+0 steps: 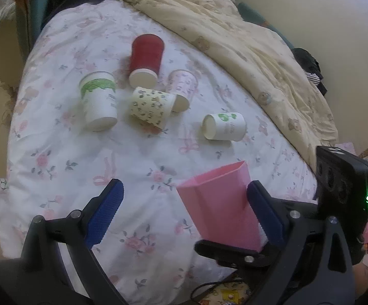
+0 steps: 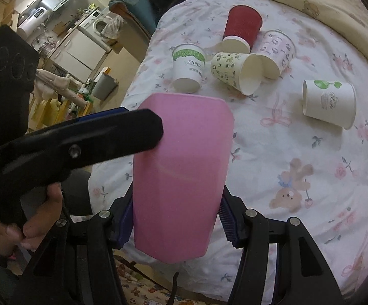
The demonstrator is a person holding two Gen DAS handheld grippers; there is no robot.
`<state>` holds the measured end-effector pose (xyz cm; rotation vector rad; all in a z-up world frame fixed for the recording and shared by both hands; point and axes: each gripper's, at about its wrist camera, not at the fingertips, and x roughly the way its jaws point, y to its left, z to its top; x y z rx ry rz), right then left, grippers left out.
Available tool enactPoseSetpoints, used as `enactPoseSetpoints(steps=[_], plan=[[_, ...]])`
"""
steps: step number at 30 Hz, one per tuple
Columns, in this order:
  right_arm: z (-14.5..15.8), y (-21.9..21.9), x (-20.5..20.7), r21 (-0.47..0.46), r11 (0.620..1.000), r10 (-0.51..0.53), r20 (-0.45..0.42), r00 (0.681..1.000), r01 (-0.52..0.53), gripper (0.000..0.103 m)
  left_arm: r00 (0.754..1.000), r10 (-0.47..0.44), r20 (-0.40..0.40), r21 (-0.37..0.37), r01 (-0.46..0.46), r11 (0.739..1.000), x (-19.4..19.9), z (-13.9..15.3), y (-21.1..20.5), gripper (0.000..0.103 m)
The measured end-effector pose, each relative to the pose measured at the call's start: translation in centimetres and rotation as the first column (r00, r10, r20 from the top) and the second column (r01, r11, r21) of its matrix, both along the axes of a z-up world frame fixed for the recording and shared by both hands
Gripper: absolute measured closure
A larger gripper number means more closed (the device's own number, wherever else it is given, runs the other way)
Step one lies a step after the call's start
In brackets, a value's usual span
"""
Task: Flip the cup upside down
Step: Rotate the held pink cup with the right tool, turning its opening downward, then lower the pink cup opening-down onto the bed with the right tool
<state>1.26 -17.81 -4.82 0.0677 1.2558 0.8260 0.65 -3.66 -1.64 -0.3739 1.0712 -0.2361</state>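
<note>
A pink plastic cup is held above the bed's near edge between my right gripper's blue pads, which are shut on its sides. In the left wrist view the same pink cup lies against the right pad of my left gripper, whose jaws stand wide apart; the left pad is far from the cup. The left gripper's black finger crosses in front of the cup in the right wrist view. The cup's open end points away from me.
Several paper cups stand or lie on the floral bedsheet: a red one, a green-banded white one, a yellow patterned one, a pink patterned one and a small white one. A beige duvet is bunched at the far right.
</note>
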Motion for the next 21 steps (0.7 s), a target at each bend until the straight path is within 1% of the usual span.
enactPoseSetpoints(steps=[9,15,19,21], plan=[[0.7,-0.2,-0.3,-0.016,1.000,0.005,0.048,0.999,-0.004,0.044,0.998,0.063,-0.027,0.037,-0.062,0.997,0.4,-0.7,1.3,0.007],[0.7,-0.4,-0.5,-0.025,1.000,-0.001,0.048,0.999,0.002,0.044,0.997,0.065,-0.037,0.050,-0.063,0.997,0.4,-1.0,1.4,0.007],[0.7,-0.7,-0.2,-0.031,0.999,-0.016,0.048,0.999,0.018,0.044,0.997,0.080,-0.015,0.065,-0.079,0.995,0.4,-0.4,1.6,0.007],[0.7,-1.0,-0.1,-0.035,0.999,-0.032,0.044,0.999,0.033,0.044,0.995,0.103,0.004,0.094,-0.103,0.990,0.3,0.0,2.1,0.007]])
